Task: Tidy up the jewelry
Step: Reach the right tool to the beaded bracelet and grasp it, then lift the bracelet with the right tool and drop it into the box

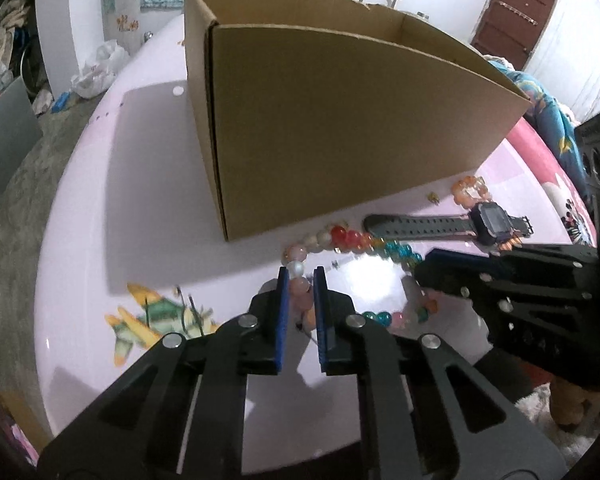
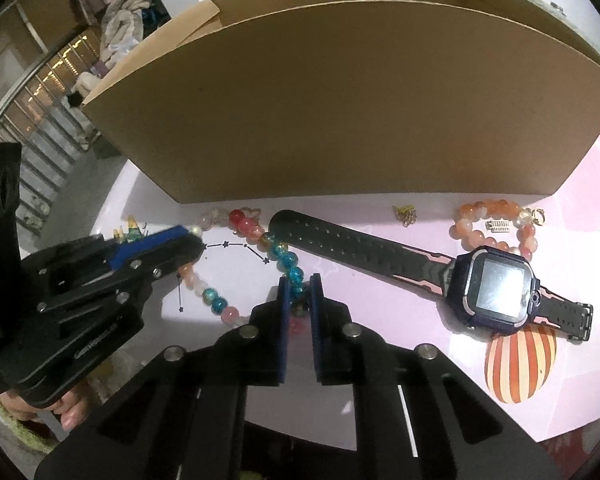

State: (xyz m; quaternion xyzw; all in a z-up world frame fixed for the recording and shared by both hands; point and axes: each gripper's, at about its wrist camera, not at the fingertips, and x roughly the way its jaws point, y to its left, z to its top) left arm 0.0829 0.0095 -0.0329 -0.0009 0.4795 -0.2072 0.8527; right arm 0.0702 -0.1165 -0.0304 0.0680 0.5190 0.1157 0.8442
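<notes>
A multicoloured bead necklace (image 1: 342, 237) lies in a loop on the pale pink table (image 1: 148, 208), just in front of an open cardboard box (image 1: 340, 120). My left gripper (image 1: 301, 277) is shut on the necklace's pink and white beads at the loop's left side. In the right wrist view my right gripper (image 2: 299, 282) is shut on the teal beads of the same necklace (image 2: 242, 218), and the left gripper (image 2: 192, 237) reaches in from the left. The right gripper (image 1: 426, 265) comes in from the right in the left wrist view.
A black wristwatch (image 2: 496, 288) lies flat to the right of the necklace, with an orange bead bracelet (image 2: 496, 208) and a small gold piece (image 2: 406, 214) behind it, close to the box wall (image 2: 340, 100). The table's edge curves away on the left.
</notes>
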